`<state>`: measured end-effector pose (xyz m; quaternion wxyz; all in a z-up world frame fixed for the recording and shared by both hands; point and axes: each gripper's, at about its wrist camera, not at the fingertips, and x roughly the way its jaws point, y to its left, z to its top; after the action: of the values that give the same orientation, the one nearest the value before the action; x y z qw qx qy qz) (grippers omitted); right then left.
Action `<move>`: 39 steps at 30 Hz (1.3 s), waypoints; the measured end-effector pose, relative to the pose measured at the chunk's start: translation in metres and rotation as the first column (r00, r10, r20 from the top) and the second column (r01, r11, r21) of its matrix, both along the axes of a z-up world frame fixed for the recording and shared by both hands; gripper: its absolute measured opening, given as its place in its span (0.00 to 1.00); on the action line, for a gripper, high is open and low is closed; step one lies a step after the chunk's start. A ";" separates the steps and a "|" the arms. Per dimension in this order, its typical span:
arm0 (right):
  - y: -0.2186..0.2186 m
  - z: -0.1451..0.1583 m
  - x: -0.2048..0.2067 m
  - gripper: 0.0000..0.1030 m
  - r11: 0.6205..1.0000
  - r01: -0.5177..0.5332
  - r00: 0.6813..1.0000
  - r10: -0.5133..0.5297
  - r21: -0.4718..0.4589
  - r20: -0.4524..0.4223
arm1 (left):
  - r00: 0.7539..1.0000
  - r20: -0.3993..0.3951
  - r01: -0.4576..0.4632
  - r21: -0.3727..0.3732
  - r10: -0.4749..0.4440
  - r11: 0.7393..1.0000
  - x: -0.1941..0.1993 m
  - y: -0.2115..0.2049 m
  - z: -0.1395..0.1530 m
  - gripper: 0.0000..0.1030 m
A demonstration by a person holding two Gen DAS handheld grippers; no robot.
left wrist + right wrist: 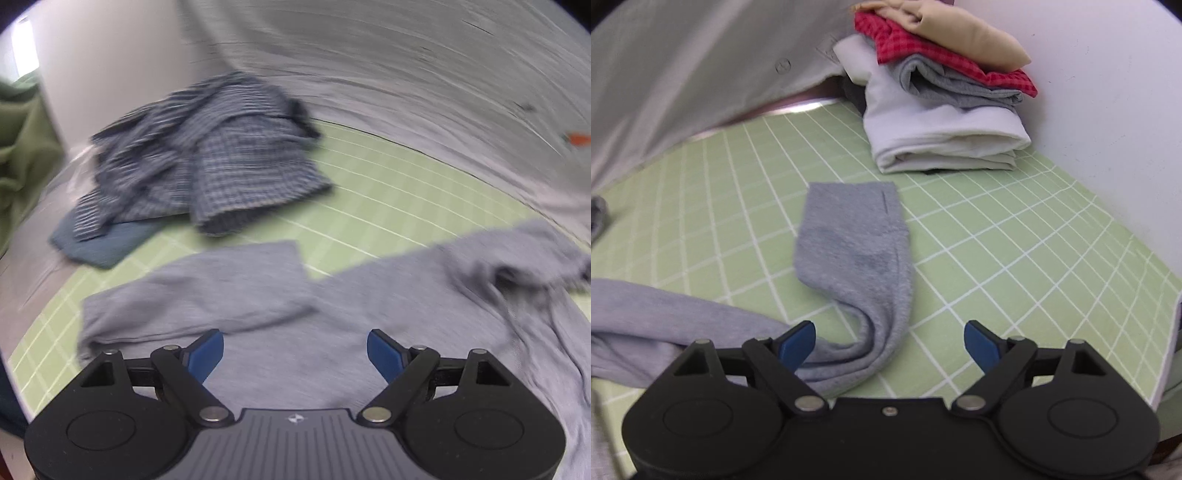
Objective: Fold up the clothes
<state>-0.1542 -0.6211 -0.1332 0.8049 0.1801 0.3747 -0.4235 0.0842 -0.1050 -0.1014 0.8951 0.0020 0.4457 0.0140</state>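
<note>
Ahead of the left gripper, whose jaws stand wide, the grey shirt covers the near mat; beyond it a bare strip of green mat is free, blocked far left by the crumpled plaid heap. Ahead of the right gripper, a grey sleeve lies across the middle; bare mat opens to its right, with the folded stack standing far ahead against the wall.
</note>
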 end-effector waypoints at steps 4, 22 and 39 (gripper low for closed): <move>-0.017 0.012 -0.017 0.86 0.999 0.005 0.994 -0.008 0.034 0.108 | 0.991 -0.061 0.115 -0.012 -0.115 0.993 -0.012 -0.034 -0.015 0.85; -0.112 -0.033 0.054 0.26 0.993 -0.086 0.996 0.084 0.083 0.033 | 0.956 -0.276 0.080 -0.079 -0.099 0.994 0.003 -0.069 -0.057 0.93; -0.106 -0.021 -0.082 0.07 0.942 0.337 0.940 -0.336 -0.003 0.052 | 0.949 -0.275 0.157 -0.011 -0.154 0.988 0.001 -0.078 -0.065 1.00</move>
<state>-0.2366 -0.7271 -0.1544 0.7310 0.2475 0.3155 -0.5521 0.0850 -0.1829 -0.1666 0.8229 0.0437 0.5640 -0.0544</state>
